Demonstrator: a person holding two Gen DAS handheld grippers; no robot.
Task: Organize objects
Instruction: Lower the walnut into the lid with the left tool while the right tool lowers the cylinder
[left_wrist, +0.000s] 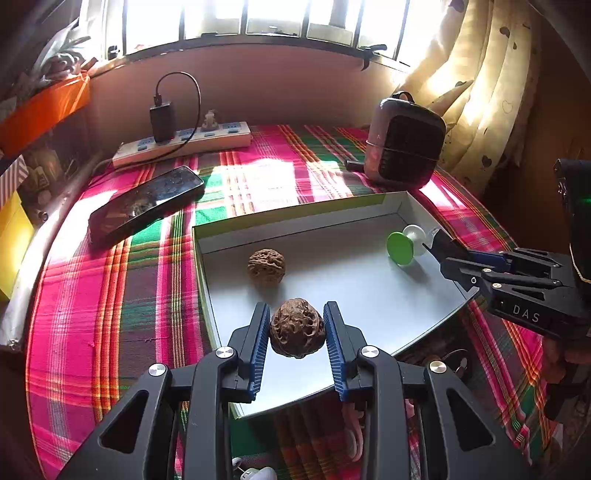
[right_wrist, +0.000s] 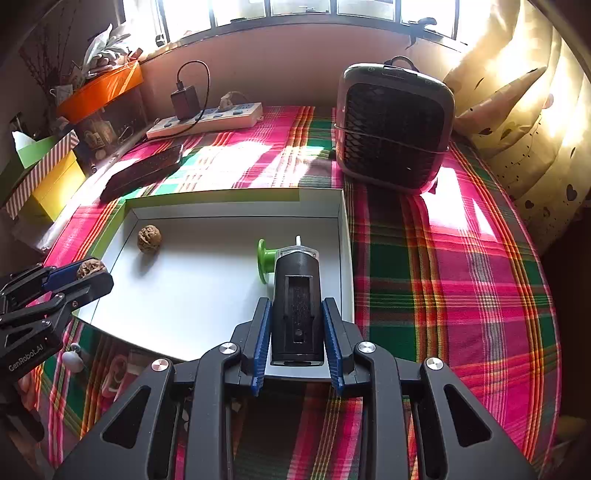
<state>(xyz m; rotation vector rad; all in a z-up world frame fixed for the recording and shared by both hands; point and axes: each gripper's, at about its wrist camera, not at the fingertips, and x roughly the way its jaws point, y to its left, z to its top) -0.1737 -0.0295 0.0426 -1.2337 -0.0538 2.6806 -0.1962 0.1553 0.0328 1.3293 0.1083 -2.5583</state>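
Observation:
A shallow white box lid lies on the plaid cloth. My left gripper is shut on a brown walnut, held above the lid's near left part; that walnut also shows in the right wrist view at the lid's left edge. A second walnut rests inside the lid. My right gripper is shut on a black cylindrical gadget with a clear tip, over the lid's right side. A green and white spool lies inside just beyond it.
A dark phone lies left of the lid. A small black heater stands at the back right, a power strip with a charger at the back. Boxes line the left edge, a curtain the right.

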